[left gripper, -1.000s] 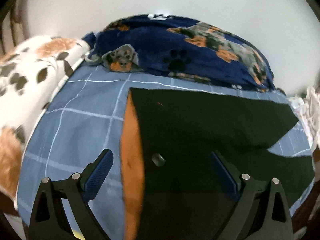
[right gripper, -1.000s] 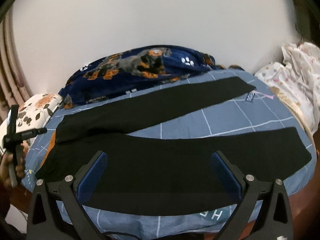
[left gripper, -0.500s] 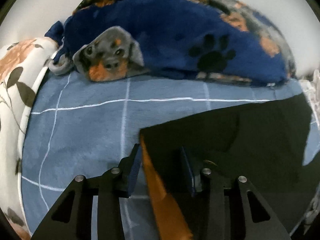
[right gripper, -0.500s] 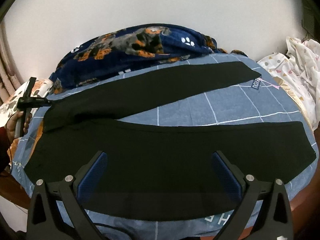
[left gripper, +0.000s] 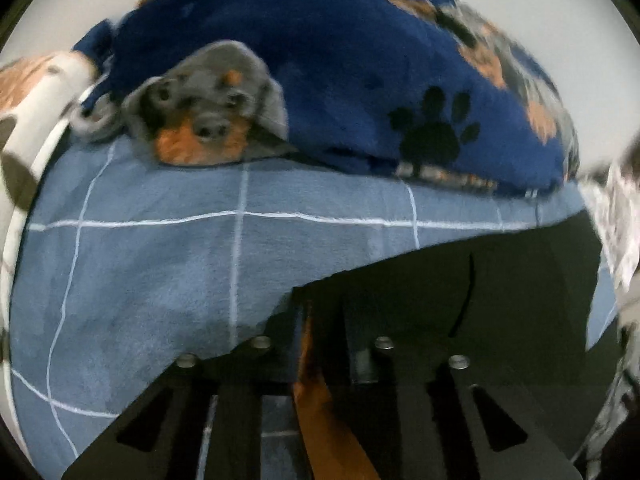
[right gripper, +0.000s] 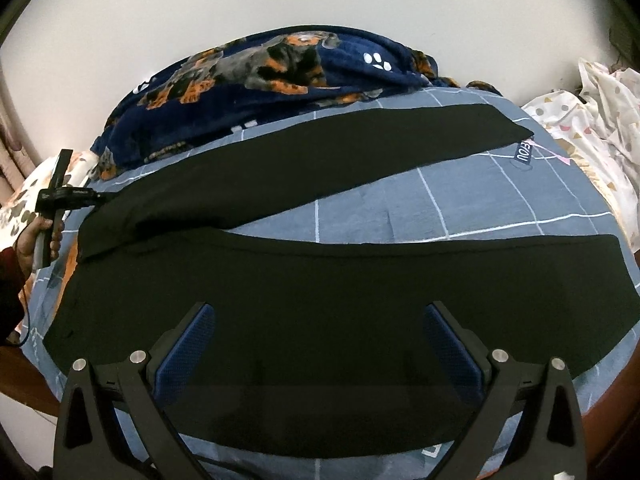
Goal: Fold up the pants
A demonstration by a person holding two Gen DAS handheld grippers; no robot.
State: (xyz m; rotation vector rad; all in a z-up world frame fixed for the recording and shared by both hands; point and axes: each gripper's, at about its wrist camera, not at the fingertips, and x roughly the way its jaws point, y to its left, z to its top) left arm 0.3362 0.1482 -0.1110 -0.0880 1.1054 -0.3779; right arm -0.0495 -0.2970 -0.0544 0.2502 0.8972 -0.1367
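Through my left wrist camera, my left gripper (left gripper: 320, 320) has its jaws pinched tight on the top corner of the long black cloth pants (left gripper: 500, 300). A strip of orange lining (left gripper: 324, 412) shows at that edge. The pants lie on the blue bed sheet with thin white lines (left gripper: 160, 272). Behind the sheet sits a fuzzy dark blue blanket with dog pictures (left gripper: 340, 80).

Through my right wrist camera, my right gripper (right gripper: 320, 344) hangs over the near leg of the pants (right gripper: 340, 280), with its jaws wide apart and holding nothing. The pants lie flat on the sheet (right gripper: 460, 208), legs spread in a V. Far at the waist end, my left hand (right gripper: 38, 240) holds the left gripper (right gripper: 96, 197) at the corner.
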